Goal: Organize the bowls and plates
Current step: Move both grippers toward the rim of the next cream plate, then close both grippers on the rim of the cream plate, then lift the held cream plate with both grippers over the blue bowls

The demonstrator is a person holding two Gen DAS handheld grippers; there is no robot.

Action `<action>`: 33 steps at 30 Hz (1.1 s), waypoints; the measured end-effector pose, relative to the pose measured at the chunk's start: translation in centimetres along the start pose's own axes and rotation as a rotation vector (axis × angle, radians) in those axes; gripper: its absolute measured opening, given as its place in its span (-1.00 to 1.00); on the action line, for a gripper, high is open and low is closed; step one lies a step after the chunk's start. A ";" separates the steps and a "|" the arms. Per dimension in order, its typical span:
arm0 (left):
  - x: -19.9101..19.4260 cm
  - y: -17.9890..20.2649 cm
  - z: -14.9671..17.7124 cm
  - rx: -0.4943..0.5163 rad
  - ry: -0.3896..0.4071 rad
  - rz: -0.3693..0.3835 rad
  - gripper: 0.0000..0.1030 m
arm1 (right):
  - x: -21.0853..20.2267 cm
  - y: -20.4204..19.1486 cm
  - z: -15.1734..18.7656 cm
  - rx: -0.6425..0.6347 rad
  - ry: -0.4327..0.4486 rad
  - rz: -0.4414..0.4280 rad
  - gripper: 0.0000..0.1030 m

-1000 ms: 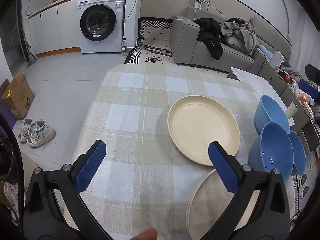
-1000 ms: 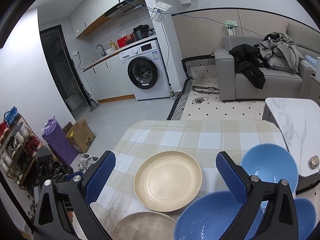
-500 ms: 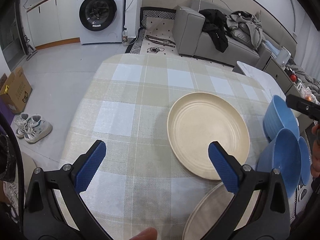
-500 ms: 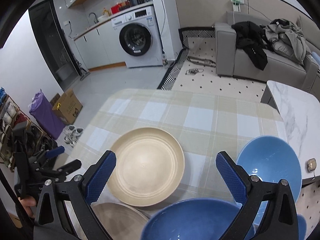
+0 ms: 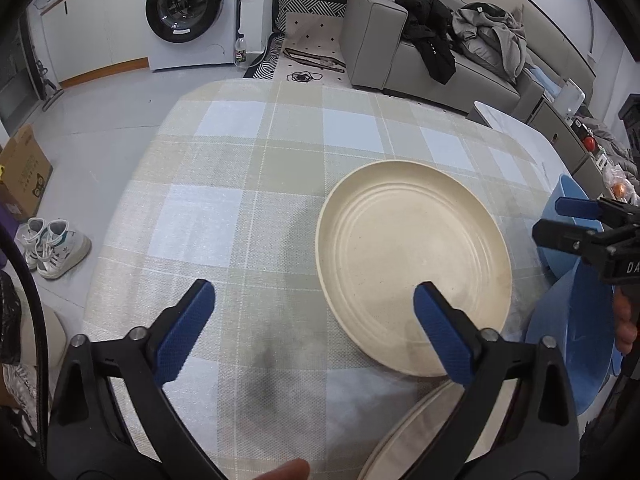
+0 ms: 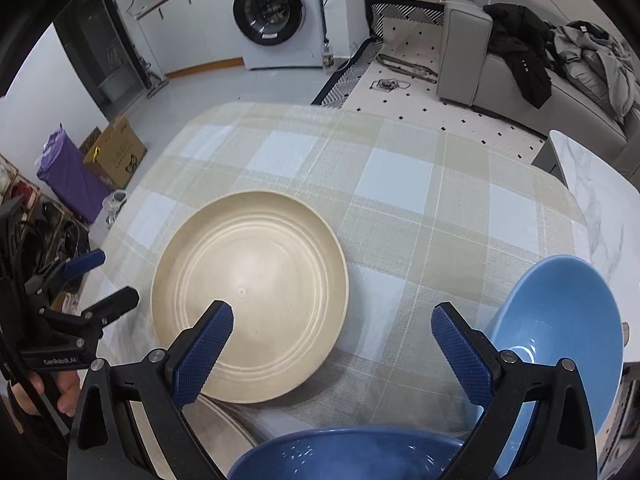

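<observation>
Nothing is stacked yet: beside the cream plate (image 6: 248,304), a grey plate (image 5: 404,436) and blue bowls (image 6: 560,344) lie apart. Left gripper (image 5: 316,332) closing on nothing; right gripper (image 6: 332,352) spread, empty.

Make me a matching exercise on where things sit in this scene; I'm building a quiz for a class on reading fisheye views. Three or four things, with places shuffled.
Things:
1. round cream plate with ringed inside
2. light blue bowl
3. white front-loading washing machine
4. white sneakers

Places:
A. on the floor beside the table
B. against the far wall
C. near the table's right edge
D. mid-table on the checked cloth

Pairs: 1-D, 2-C, 3-B, 4-A
</observation>
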State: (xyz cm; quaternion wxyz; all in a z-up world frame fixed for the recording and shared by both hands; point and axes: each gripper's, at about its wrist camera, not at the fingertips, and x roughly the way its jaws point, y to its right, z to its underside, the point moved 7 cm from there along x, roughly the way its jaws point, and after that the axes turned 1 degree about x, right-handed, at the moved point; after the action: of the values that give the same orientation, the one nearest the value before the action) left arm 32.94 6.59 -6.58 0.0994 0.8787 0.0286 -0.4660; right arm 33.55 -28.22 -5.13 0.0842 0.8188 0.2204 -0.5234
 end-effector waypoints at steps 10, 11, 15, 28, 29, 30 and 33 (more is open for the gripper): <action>2.0 0.6 0.0 0.017 -0.031 0.015 0.59 | 2.8 -0.1 0.4 -0.030 -0.079 0.001 0.54; 2.4 0.7 0.0 0.014 -0.035 0.017 0.56 | 3.2 -0.1 0.5 -0.032 -0.095 -0.001 0.48; 3.3 0.8 0.3 0.020 -0.055 0.010 0.43 | 4.6 -0.4 1.0 -0.050 -0.146 -0.003 0.48; 5.2 1.9 1.4 0.054 -0.088 0.009 -0.30 | 6.5 -0.7 2.0 -0.083 -0.207 0.021 -0.28; 5.4 2.0 1.5 0.060 -0.092 0.011 -0.41 | 6.6 -0.8 2.0 -0.086 -0.205 0.024 -0.38; 5.4 2.1 1.6 0.065 -0.092 0.014 -0.47 | 6.6 -0.8 2.1 -0.086 -0.203 0.022 -0.47; 5.4 2.1 1.7 0.081 -0.072 -0.016 -0.59 | 6.5 -0.9 2.2 -0.099 -0.192 0.045 -0.61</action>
State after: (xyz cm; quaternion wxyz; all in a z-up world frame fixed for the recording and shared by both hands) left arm 34.92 3.93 -11.61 0.0608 0.8645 0.0130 -0.4988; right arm 33.70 -26.42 -11.83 0.1573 0.7644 0.2184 -0.5859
